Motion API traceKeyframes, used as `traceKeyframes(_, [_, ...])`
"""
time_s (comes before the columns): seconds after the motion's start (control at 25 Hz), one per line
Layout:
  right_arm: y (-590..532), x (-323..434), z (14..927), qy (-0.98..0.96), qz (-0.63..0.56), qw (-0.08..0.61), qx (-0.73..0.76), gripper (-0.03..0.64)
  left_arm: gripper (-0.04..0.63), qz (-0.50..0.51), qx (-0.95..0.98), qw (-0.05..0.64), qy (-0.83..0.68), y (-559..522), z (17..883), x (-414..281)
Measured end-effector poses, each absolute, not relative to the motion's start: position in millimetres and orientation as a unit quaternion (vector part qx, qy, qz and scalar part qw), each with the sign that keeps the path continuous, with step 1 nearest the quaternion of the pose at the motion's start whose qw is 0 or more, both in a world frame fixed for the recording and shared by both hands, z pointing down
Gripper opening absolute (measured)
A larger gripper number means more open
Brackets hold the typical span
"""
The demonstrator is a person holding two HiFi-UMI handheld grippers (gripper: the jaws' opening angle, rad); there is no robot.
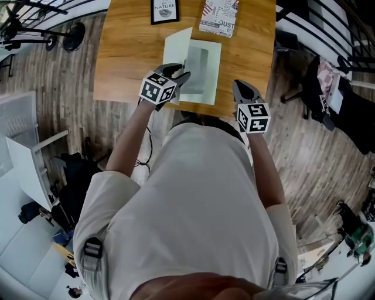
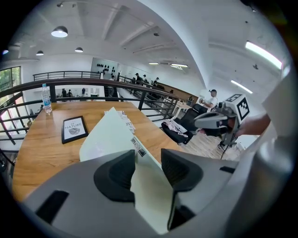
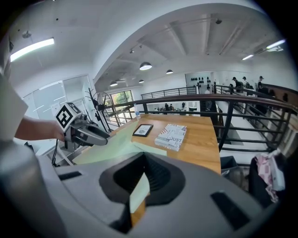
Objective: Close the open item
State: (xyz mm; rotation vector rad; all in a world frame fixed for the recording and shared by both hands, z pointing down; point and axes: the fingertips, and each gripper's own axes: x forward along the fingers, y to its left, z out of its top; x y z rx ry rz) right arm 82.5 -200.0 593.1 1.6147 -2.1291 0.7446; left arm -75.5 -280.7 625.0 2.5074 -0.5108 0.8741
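Holding my left gripper (image 2: 148, 168) with its jaws spread wide, I have the raised cover (image 2: 111, 135) of the pale green folder (image 1: 202, 73) standing between them, unpinched. My right gripper (image 3: 144, 160), tips together and empty, hangs at the near edge of the table (image 1: 126, 55), just right of the folder. Beyond lie a magazine (image 1: 218, 16) and a framed print (image 1: 165, 10).
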Motion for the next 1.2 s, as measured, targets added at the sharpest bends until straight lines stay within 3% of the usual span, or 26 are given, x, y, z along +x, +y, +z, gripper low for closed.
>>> traceKeyframes(1.2, [-204, 127, 621, -0.743, 0.298, 0.183, 0.57, 0.003, 0.184, 0.384, 0.878, 0.253, -0.13, -255, 710, 13])
